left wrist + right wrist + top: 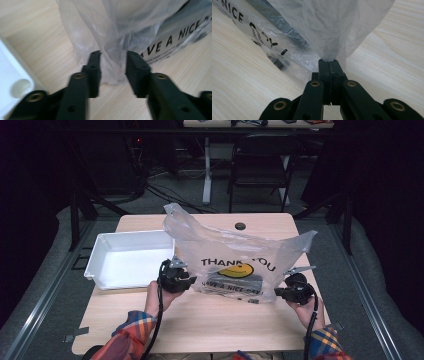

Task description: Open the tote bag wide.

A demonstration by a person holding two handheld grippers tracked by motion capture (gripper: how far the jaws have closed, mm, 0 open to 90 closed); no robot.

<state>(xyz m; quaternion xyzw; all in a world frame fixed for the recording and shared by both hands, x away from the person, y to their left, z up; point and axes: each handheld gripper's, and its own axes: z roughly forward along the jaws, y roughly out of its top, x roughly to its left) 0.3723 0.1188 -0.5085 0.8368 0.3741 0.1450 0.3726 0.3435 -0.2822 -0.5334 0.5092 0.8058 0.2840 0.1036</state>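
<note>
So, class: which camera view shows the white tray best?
The high view: the whole white tray sits left of the plastic bag. The left gripper view catches just one tray corner. The right gripper view shows bag and table instead.

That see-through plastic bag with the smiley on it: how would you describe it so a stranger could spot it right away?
Start at the light wooden table. To the right of the white rectangular plastic tray stands a clear, crinkled plastic bag, with a dark flat thing inside at the bottom. It alone carries black "THANK YOU" lettering over a yellow smiley face.
</note>
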